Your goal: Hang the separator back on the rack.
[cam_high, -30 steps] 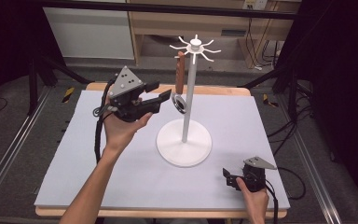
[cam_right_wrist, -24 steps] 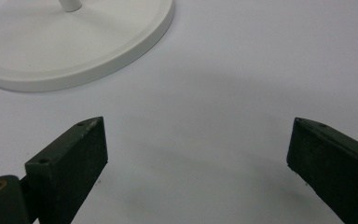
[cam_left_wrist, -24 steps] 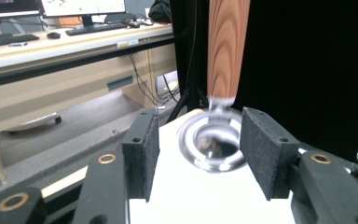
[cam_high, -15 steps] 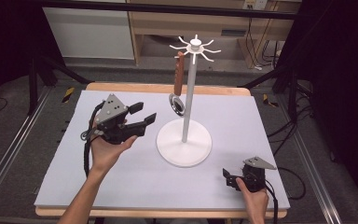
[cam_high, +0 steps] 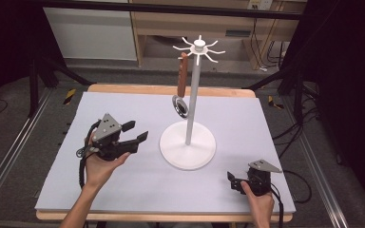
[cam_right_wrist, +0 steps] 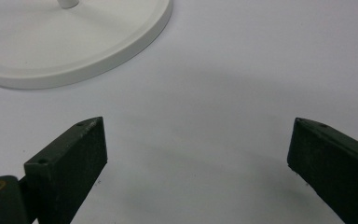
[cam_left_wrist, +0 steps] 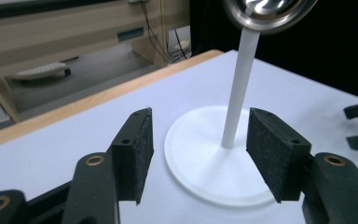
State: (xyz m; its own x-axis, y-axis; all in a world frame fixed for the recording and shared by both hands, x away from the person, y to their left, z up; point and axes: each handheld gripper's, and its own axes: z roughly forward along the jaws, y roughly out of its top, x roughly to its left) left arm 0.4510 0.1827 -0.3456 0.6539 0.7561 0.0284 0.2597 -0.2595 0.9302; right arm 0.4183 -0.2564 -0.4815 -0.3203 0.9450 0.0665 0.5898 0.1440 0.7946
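Hanging from a hook of the rack [cam_high: 188,142] is the ladle [cam_high: 181,92], its steel bowl beside the pole, up and ahead of your left tongs [cam_high: 137,132]. A second ago those tongs were up at the bowl; now they sit lower, drawn back toward you, short of the rack's base. Their jaws have just been opening and stand apart with nothing between them, so I judge the ladle hung and let go, and the job near done. Your right tongs [cam_high: 231,183] rest on the mat [cam_high: 266,118], jaws wide apart and empty, the rack's base ahead and to their left, unchanged from before. No brand, label or writing can be read anywhere
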